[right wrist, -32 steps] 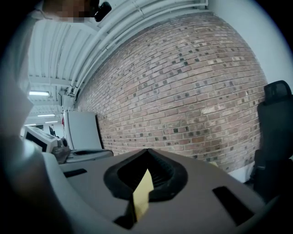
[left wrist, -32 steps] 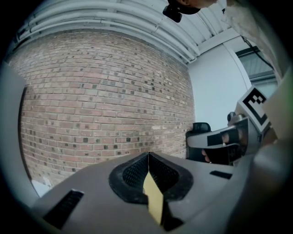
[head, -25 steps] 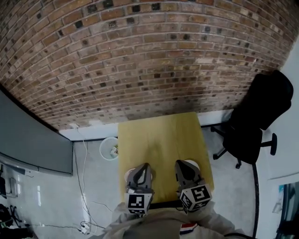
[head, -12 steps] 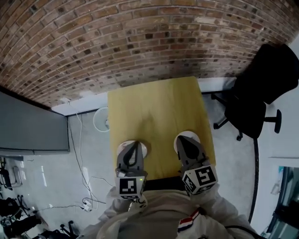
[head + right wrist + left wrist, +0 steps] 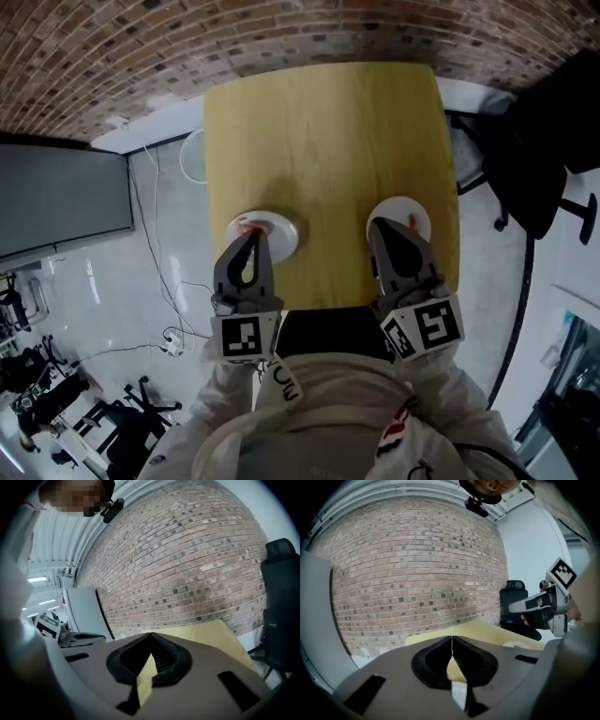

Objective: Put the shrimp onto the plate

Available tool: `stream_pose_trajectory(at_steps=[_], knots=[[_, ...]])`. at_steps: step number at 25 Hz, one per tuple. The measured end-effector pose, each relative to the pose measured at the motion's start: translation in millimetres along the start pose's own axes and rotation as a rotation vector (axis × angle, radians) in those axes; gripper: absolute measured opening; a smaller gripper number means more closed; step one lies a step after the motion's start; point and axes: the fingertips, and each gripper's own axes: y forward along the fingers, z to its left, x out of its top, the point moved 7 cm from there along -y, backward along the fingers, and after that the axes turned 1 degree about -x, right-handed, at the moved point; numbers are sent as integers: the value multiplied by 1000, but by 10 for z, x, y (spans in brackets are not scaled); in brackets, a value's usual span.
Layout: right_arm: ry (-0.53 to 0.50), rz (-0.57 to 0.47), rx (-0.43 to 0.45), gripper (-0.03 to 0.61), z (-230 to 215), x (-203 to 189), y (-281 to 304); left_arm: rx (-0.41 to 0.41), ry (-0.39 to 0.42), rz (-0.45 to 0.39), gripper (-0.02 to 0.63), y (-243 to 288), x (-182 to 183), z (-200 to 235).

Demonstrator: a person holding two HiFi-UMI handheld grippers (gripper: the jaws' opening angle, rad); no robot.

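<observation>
Two white plates lie near the front edge of the yellow table (image 5: pixel 323 141). The left plate (image 5: pixel 281 232) carries a small orange-pink piece (image 5: pixel 247 223), likely a shrimp. On the right plate (image 5: pixel 405 208) lies a small red-orange piece (image 5: pixel 411 222). My left gripper (image 5: pixel 251 234) hangs over the left plate's near side, shut with nothing between its jaws (image 5: pixel 452 637). My right gripper (image 5: pixel 379 225) is over the right plate's left part, its jaws also shut and empty (image 5: pixel 150 634). Each gripper hides part of its plate.
A brick wall (image 5: pixel 281 28) stands behind the table. To the right is a black office chair (image 5: pixel 539 159). On the floor at the left are a round white bin (image 5: pixel 192 155), cables (image 5: pixel 173 281) and a grey panel (image 5: pixel 56 202).
Both grippers have sunk toward the table, still shut. The head view has tipped down, so the table and both plates now sit higher and larger in the picture.
</observation>
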Motion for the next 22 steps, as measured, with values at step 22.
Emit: stream_pose_trajectory(at_steps=[22], knots=[[77, 94, 32, 25, -291, -1125, 558, -14, 169, 250, 12, 564, -1311, 177]])
